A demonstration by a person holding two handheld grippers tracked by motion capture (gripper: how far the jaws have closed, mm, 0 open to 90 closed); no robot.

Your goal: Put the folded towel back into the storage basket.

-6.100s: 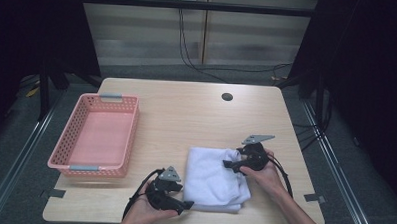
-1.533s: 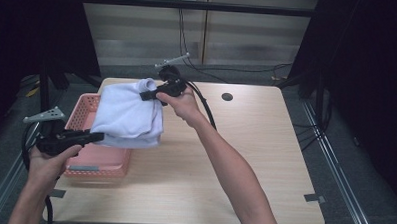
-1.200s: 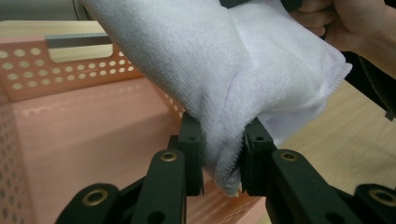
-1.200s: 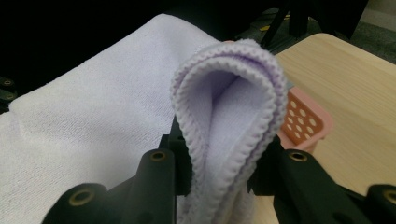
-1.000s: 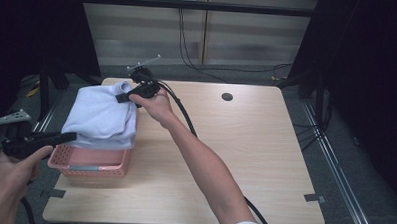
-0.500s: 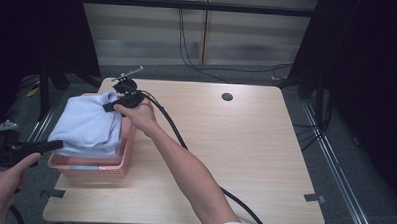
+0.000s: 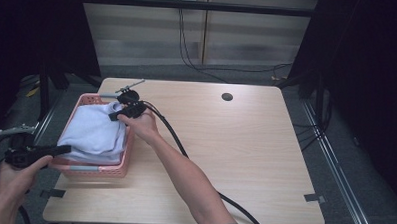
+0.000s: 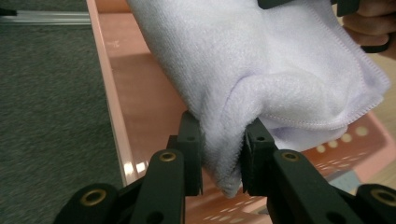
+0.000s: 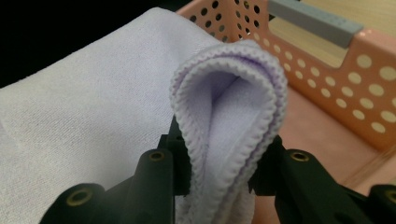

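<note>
Folded towel held over the pink basket

At lower left, the left gripper (image 7: 60, 149) pinched the soft, plush lavender towel (image 7: 93, 133), a thick fold between its narrowed jaws; the towel sagged into the perforated pink plastic basket (image 7: 97, 169). Farther up, the right gripper (image 7: 117, 115) clamped its looped, stitched hem.

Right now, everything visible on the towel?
The towel is pale lavender terry with a stitched hem, folded in layers. It hangs slack over the pink basket, its bulk down inside. The left gripper pinches one thick fold; the right gripper clamps a doubled edge at the far end.
</note>
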